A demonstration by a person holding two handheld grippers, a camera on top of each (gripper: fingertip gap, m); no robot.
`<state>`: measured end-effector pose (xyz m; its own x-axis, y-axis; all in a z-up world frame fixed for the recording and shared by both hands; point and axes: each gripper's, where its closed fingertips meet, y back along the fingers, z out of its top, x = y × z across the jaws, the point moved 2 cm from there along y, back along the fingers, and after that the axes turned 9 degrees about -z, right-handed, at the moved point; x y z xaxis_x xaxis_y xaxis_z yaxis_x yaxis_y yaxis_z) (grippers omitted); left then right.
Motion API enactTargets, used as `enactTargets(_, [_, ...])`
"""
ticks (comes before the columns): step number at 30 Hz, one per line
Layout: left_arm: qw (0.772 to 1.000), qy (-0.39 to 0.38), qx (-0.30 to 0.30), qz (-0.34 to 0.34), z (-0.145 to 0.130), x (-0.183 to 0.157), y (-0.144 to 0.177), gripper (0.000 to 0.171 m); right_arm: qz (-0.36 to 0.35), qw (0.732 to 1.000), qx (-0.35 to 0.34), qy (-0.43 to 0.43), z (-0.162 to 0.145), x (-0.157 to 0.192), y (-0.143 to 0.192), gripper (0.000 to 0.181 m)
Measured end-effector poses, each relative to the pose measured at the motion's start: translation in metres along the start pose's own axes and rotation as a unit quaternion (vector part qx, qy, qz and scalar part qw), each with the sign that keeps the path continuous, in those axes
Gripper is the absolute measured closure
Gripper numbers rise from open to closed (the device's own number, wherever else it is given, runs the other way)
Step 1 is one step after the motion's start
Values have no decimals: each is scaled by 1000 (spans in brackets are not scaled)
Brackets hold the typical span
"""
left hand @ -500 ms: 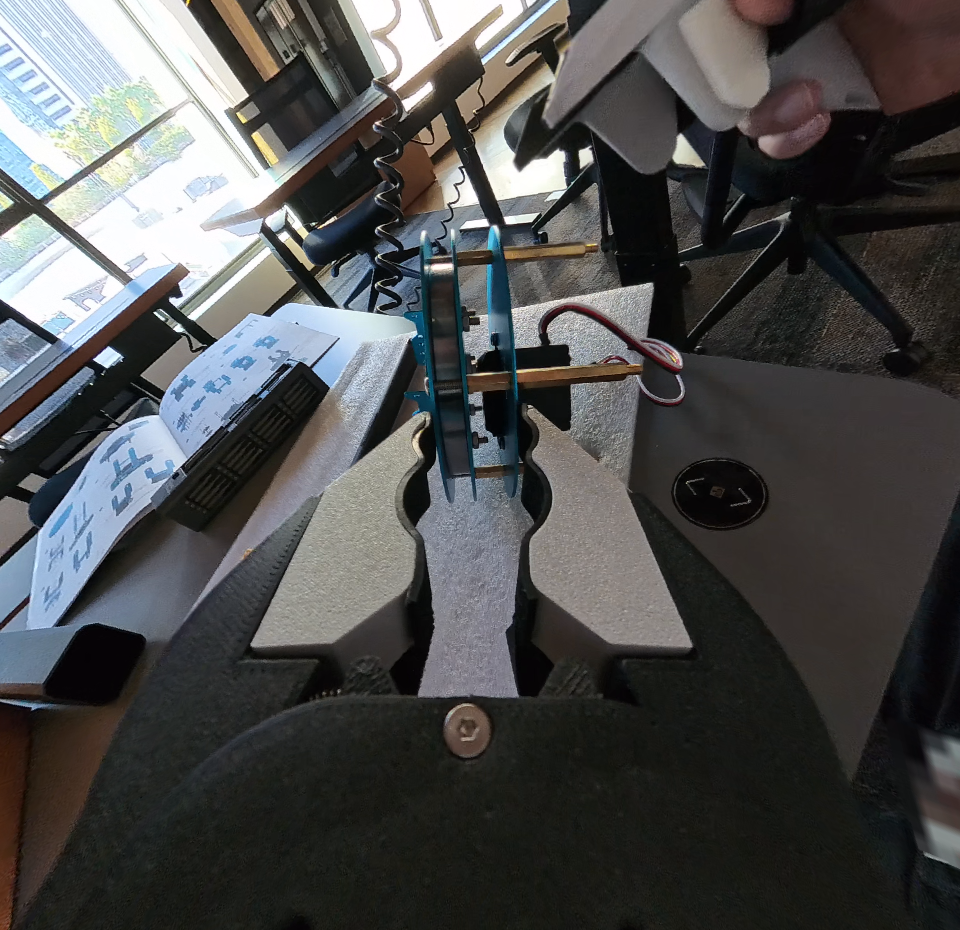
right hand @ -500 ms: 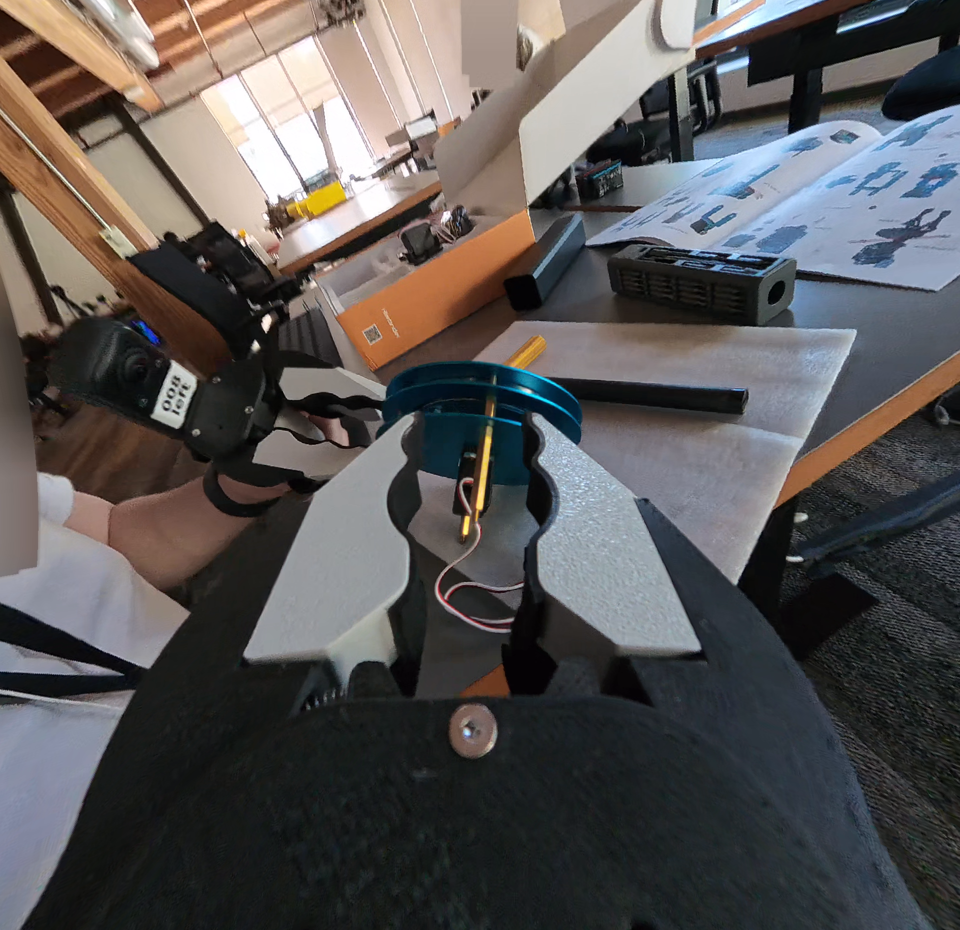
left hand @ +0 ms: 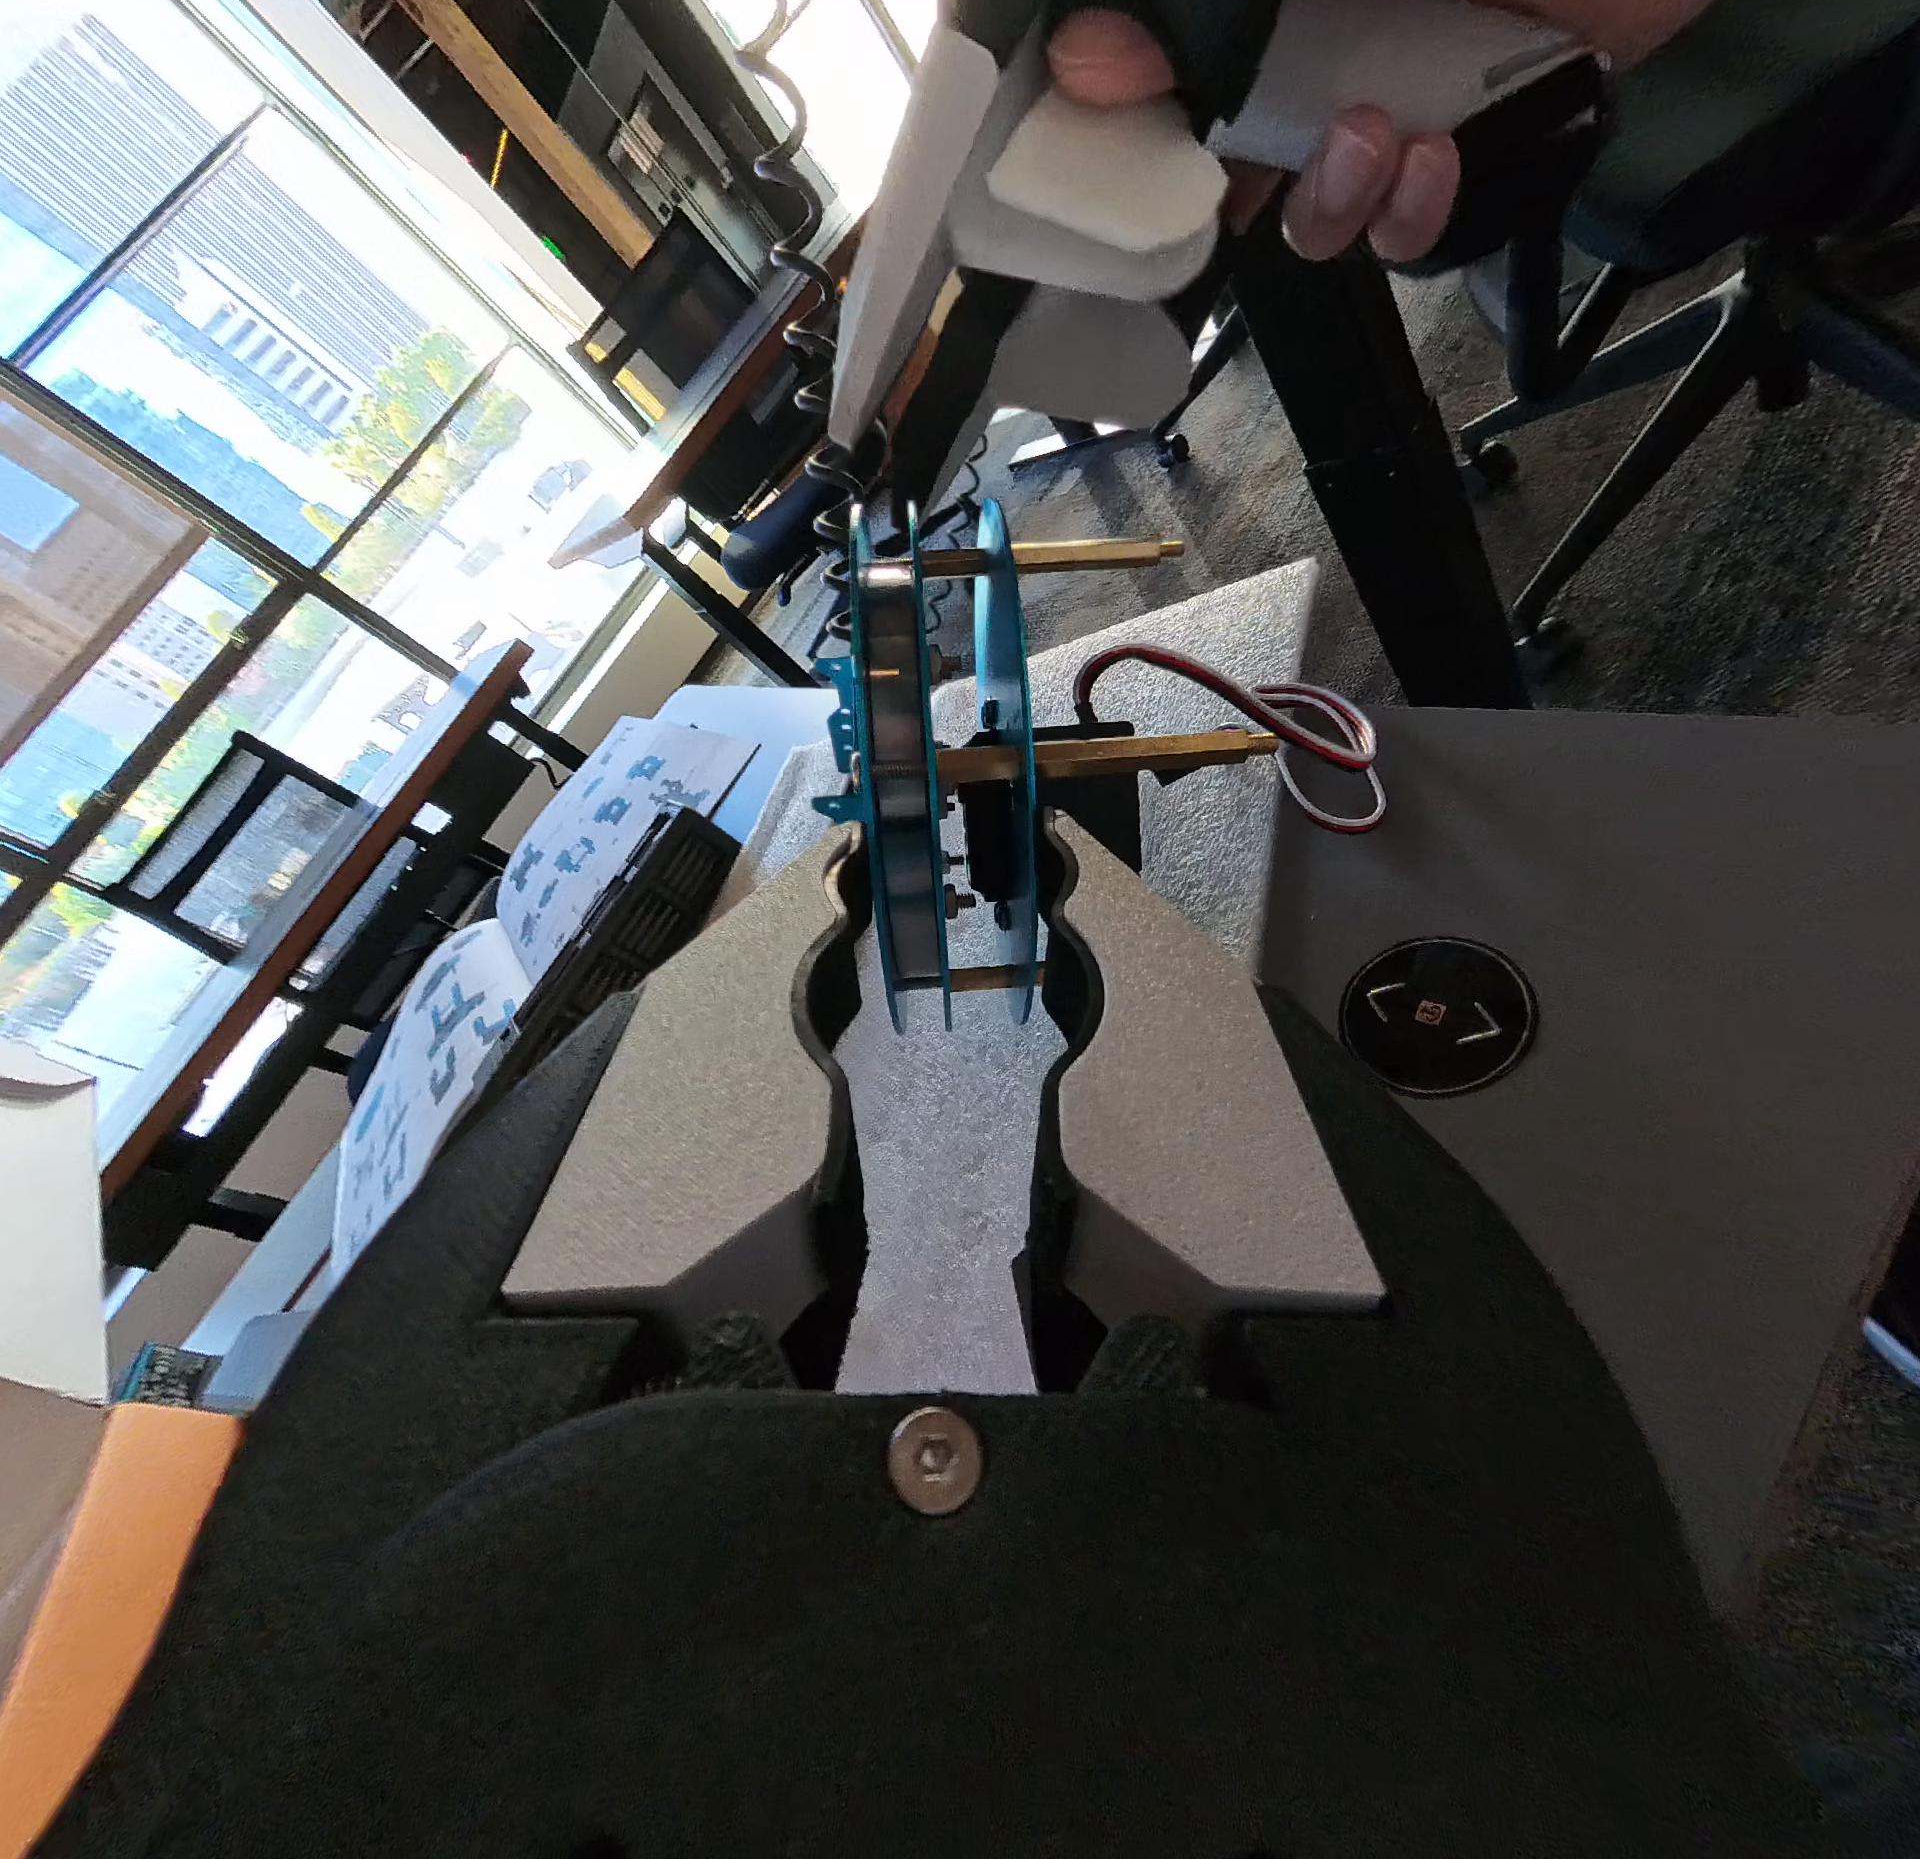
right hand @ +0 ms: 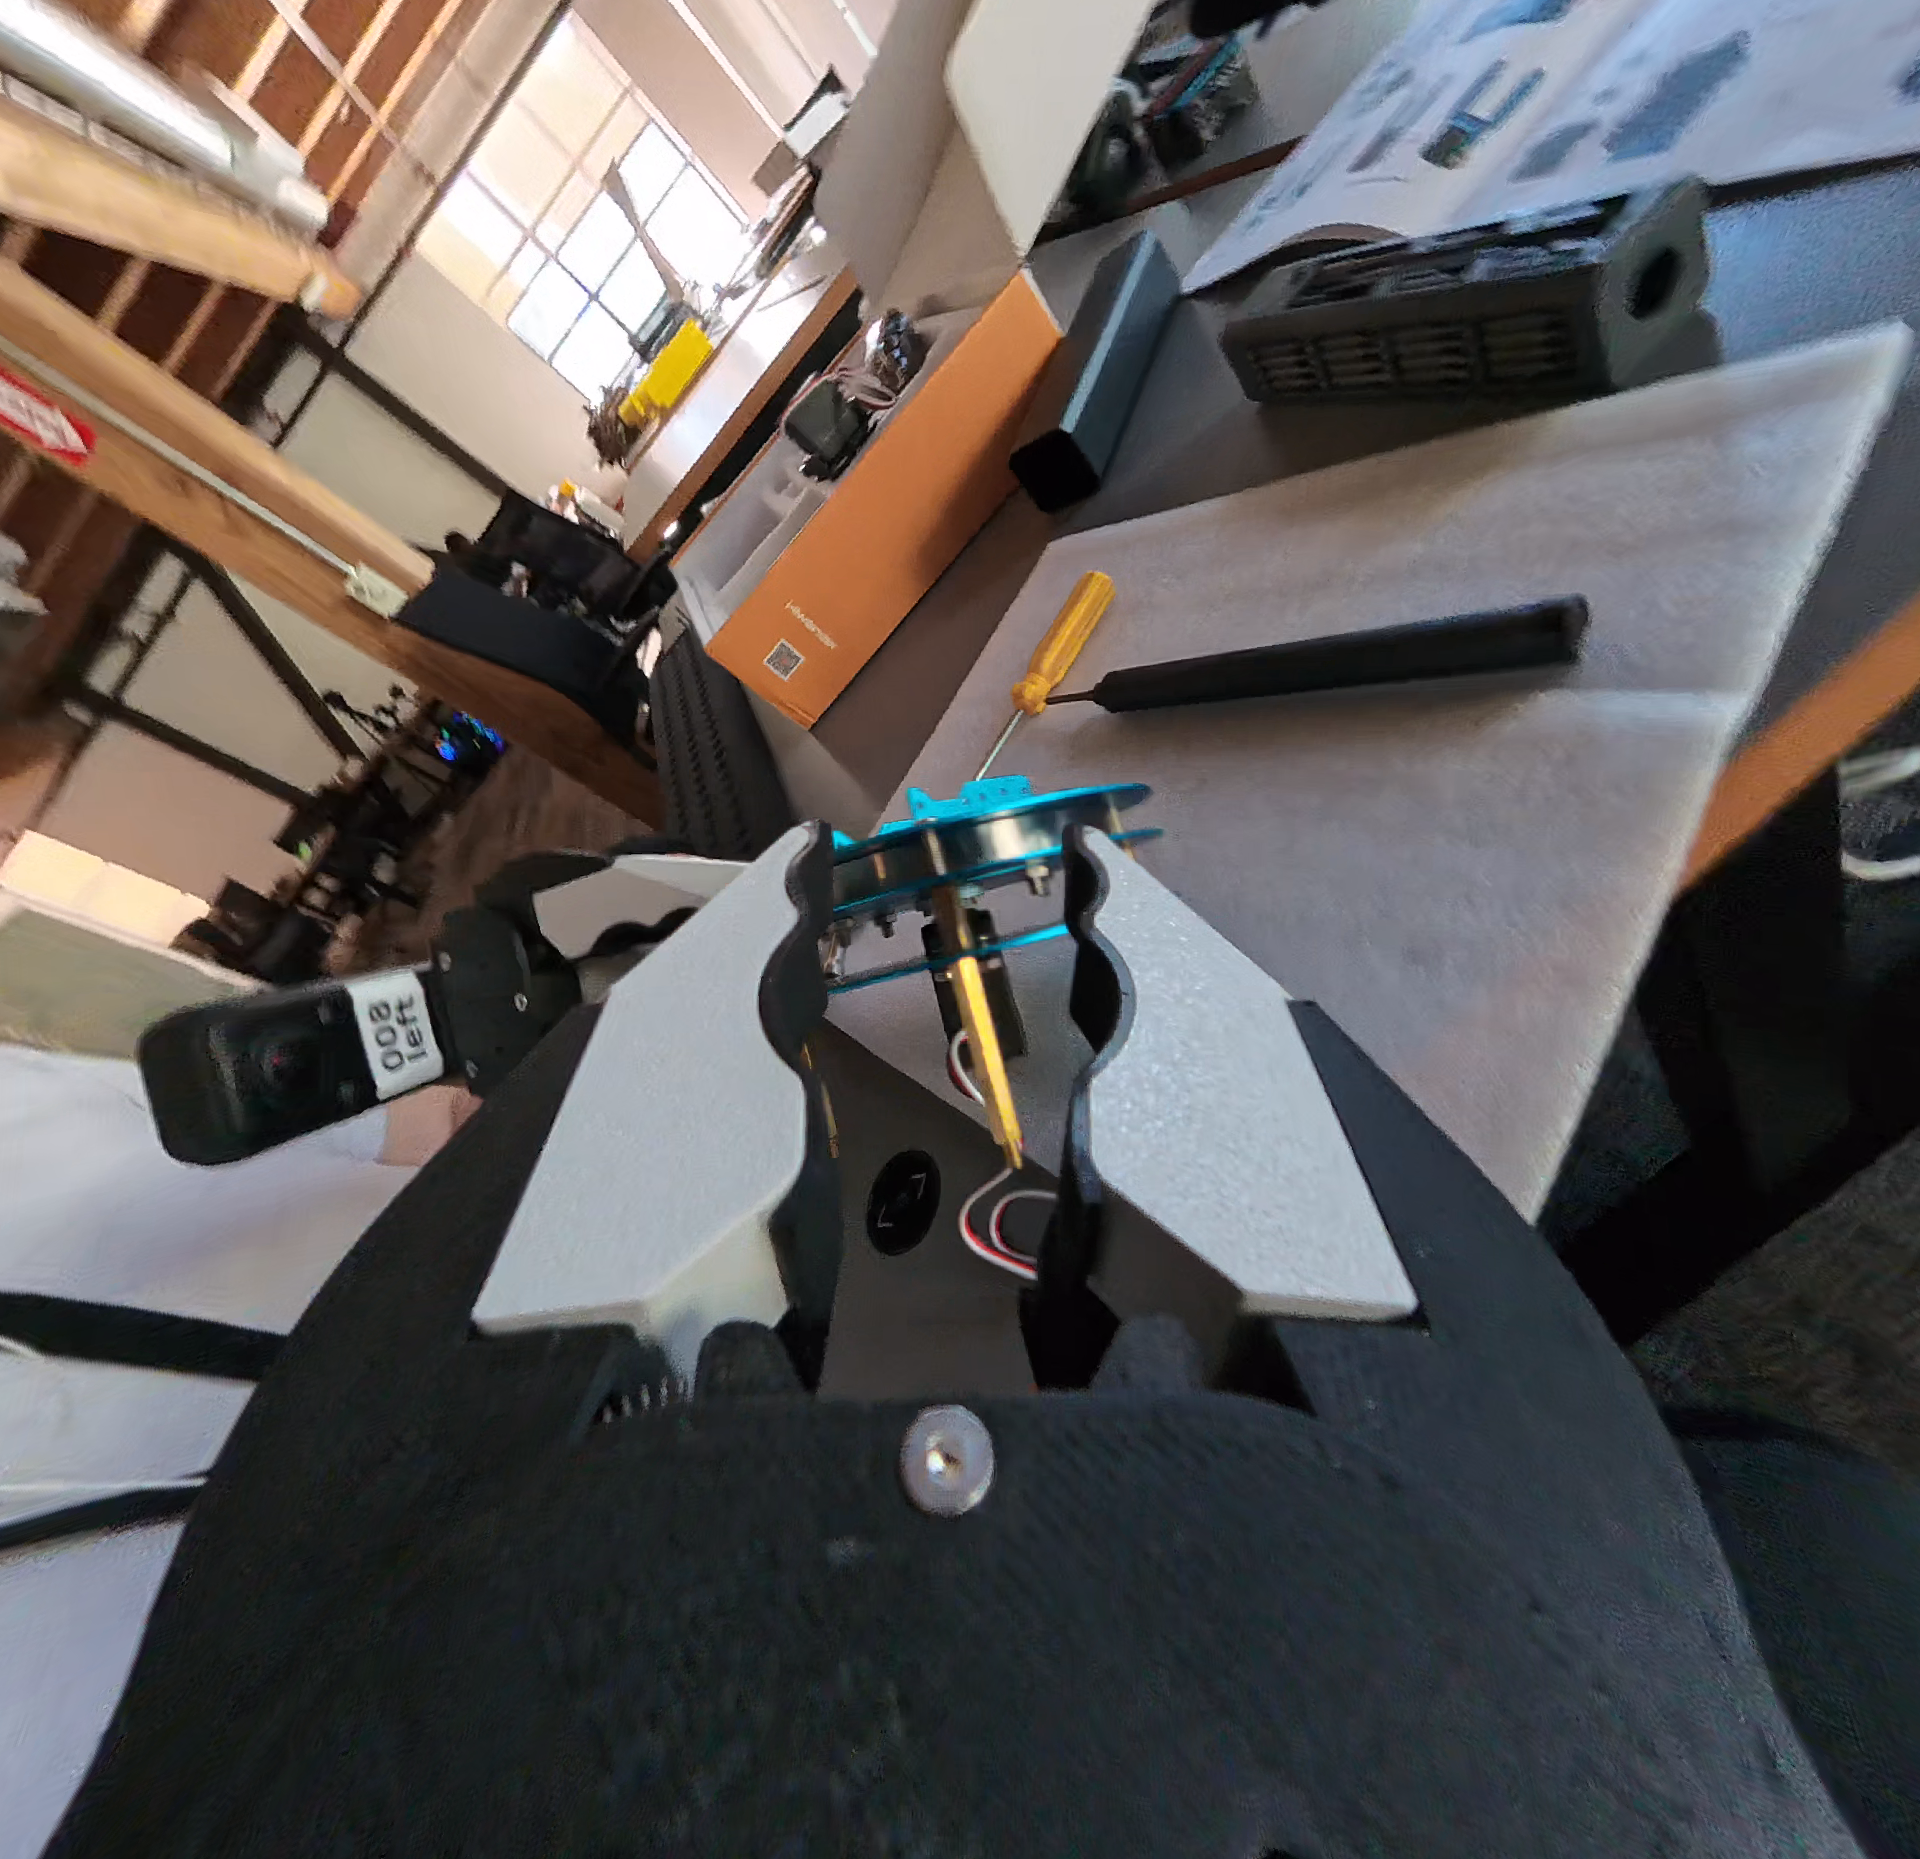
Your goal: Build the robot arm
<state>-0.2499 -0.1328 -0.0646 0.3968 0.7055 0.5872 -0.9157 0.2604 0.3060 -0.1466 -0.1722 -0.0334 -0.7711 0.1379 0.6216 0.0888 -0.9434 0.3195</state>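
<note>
My left gripper [left hand: 951, 853] is shut on a blue disc assembly [left hand: 935, 749]: stacked blue plates on brass standoffs, with a black servo and red-white-black wires [left hand: 1320, 739]. It holds the assembly on edge above a white foam mat [left hand: 935, 1134]. My right gripper [right hand: 951, 853] is open, and its fingertips straddle the rim of the same assembly [right hand: 987, 833] from the other side. In the left wrist view, a right gripper finger [left hand: 904, 251] comes down from above in a person's hand, close to the top of the discs. The left gripper's camera [right hand: 291, 1061] shows at the left.
A yellow screwdriver [right hand: 1060, 646] and a black rod [right hand: 1340, 656] lie on the foam mat [right hand: 1403, 874]. Behind are an orange box [right hand: 894, 583], a black vented block [right hand: 1455, 323] and an open booklet [left hand: 447, 1030]. A round black inset [left hand: 1439, 1014] sits in the grey desk. Office chairs stand beyond the desk edge. One gripper's finger ends stand about 9 cm off the other's.
The right gripper has come closer to the assembly and rolled, so it sees the discs more edge-on. The left gripper has kept its hold and tilted slightly.
</note>
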Motion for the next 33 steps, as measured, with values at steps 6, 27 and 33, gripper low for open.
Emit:
enactTargets(6, [999, -48, 1, 7, 6, -6, -1, 142, 95, 972, 108, -185, -6, -23, 3, 133])
enactTargets(27, [980, -195, 27, 34, 17, -25, 1, 142, 175, 897, 259, -313, -34, -10, 1, 143])
enactTargets(33, [962, -261, 50, 57, 16, -4, 10, 142, 197, 913, 227, -275, -18, 5, -5, 143])
